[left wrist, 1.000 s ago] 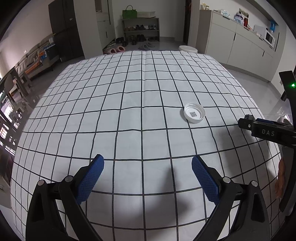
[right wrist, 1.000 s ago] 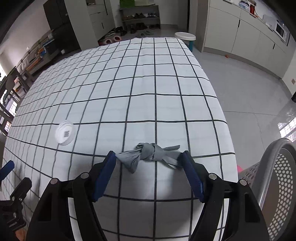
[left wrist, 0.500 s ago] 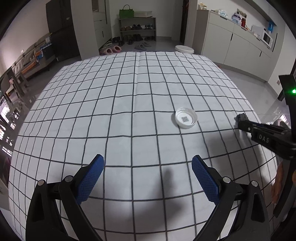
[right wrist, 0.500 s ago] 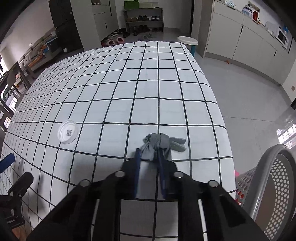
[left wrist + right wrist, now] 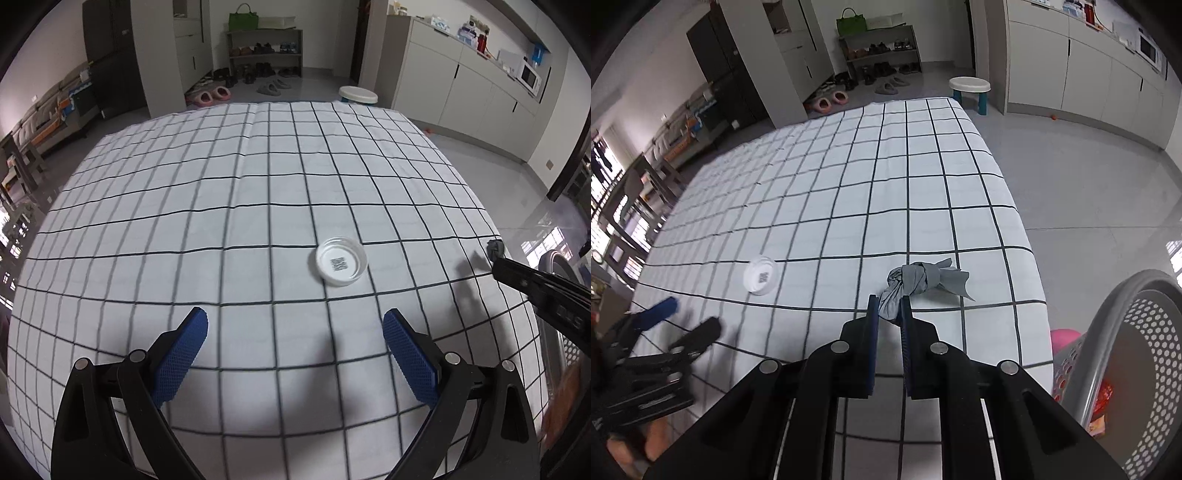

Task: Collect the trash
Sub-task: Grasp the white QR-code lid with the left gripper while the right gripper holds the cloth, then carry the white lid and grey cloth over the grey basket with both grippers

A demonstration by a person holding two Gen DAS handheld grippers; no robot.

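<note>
Right gripper point(image 5: 889, 314): closed on one end of the knotted grey cloth scrap point(image 5: 916, 282); the knot and loose tails project beyond the blue pads.
Left gripper point(image 5: 295, 347): jaws wide apart, nothing between them; it hangs above the cloth with the cap ahead of it.
Step in hand: judged to be carrying the grey scrap off the table to the basket.
Grey scrap, location: at the right edge of the table, held between the right pads; whether its free end is clear of the cloth cannot be told.
Basket: grey perforated plastic laundry basket point(image 5: 1137, 354) on the floor just beside the table's right edge, lower right in the right wrist view; something orange-red lies inside.
Procedure: keep the pads pressed, since only one end is caught and the fabric is soft; lift until the hanging tails clear the table edge, move sideways over the rim, release only when the scrap is well inside.
Risk: a tail may drag on the tablecloth or snag on the rim.
Remaining item: shallow round white plastic cap with a printed square code point(image 5: 341, 264), lying open side up on the cloth, well apart from the scrap.
Surface: white tablecloth with a black grid point(image 5: 221, 206), flat, a light crease along the middle.
Room: grey tiled floor, pale cabinets at right, a shoe rack with a green bag at the far wall, a white stool past the table end.
</note>
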